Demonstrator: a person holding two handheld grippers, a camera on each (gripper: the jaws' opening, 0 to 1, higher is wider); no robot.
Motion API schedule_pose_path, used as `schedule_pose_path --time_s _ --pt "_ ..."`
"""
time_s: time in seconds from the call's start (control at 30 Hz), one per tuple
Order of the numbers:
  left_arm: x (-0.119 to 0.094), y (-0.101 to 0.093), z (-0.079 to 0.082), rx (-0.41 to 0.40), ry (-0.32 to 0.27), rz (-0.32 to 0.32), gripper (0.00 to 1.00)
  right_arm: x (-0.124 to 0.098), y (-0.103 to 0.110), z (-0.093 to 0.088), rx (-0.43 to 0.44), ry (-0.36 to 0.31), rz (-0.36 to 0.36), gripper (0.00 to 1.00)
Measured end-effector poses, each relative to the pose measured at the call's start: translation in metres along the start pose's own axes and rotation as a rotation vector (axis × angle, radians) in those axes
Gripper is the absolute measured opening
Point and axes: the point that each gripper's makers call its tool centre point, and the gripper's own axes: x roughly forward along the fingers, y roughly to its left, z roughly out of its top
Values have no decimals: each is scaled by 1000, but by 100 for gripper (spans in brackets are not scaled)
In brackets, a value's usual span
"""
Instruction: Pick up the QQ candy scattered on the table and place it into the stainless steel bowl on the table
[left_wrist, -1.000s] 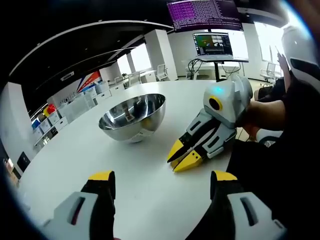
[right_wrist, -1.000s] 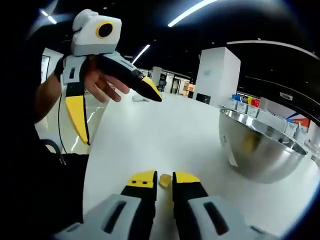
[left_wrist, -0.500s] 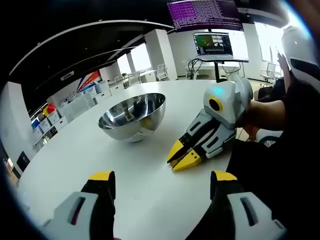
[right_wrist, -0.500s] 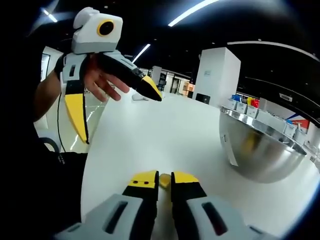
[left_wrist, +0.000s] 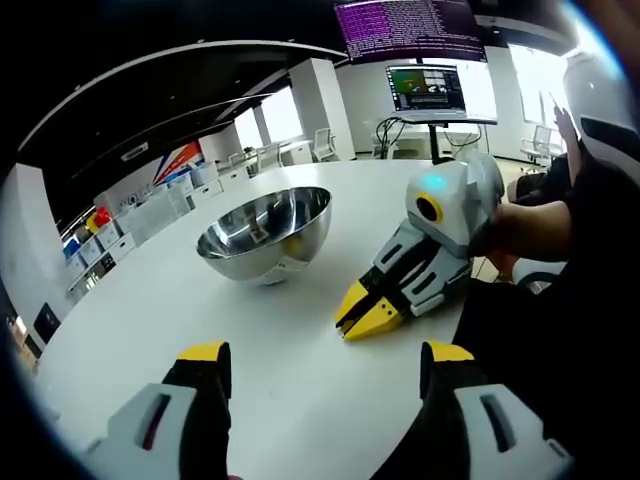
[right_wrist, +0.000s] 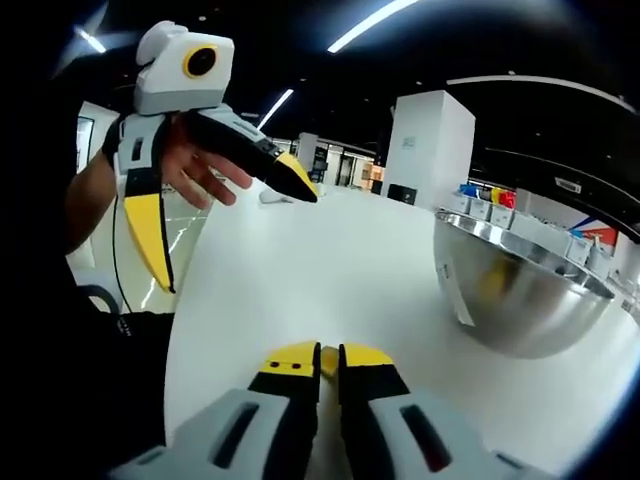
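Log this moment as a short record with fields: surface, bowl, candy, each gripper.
surface: white table
bowl: steel bowl upright on the table, something yellowish inside, too blurred to name
candy: yellow piece pinched between the right gripper's jaws, at table level
right gripper: shut on the candy, beside the bowl
left gripper: open, jaws wide, nothing between them, above the table

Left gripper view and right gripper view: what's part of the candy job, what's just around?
Job:
- candy, pinched in right tongs
- stainless steel bowl
- left tongs, open
- table

Around:
- monitors
- chairs
- white pillar
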Motion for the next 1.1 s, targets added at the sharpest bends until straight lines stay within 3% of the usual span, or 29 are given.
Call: schedule_pose_path --time_s 0.57,0.8,1.1 --pt "-1 1 1 2 -1 4 77 -12 -7 7 49 -25 -36 6" --pt "-1 2 2 2 -2 6 77 -26 -9 23 109 -71 -29 5" --pt "-1 1 4 10 -6 2 77 -43 -20 53 60 -121 -71 5"
